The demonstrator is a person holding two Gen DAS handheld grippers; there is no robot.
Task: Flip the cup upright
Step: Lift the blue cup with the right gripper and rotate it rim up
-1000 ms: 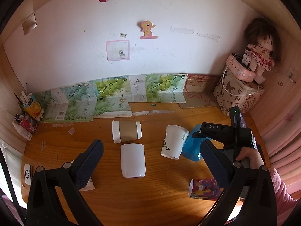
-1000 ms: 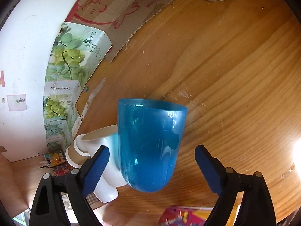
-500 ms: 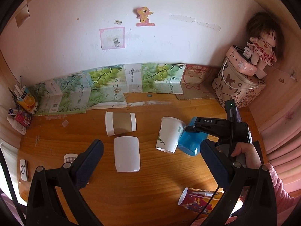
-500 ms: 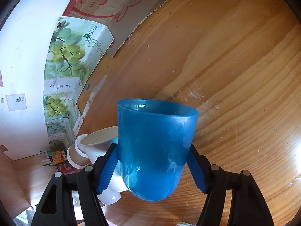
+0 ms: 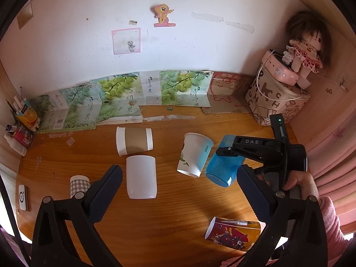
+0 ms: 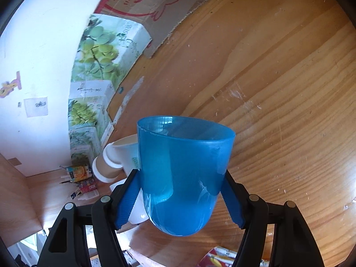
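Observation:
My right gripper (image 6: 181, 191) is shut on a translucent blue plastic cup (image 6: 184, 173), its pads pressed on both sides of the cup's lower body. The left wrist view shows the blue cup (image 5: 222, 166) tilted and lifted off the wooden desk (image 5: 178, 211), held by the right gripper (image 5: 229, 155). My left gripper (image 5: 178, 184) is open and empty, above the desk's front. A white paper cup with a blue stripe (image 5: 194, 154) lies tilted beside the blue cup. A plain white cup (image 5: 141, 179) and a brown-sleeved cup (image 5: 134, 141) lie on their sides.
A colourful printed cup (image 5: 233, 233) lies on its side at the front right. A small checked cup (image 5: 79, 183) stands at the left. Grape-print boxes (image 5: 120, 102) line the back wall. A patterned bag with a doll (image 5: 278, 98) fills the back right corner.
My right gripper closed on the blue cup, then lifted and tilted it. The left gripper pulled back a little, still open.

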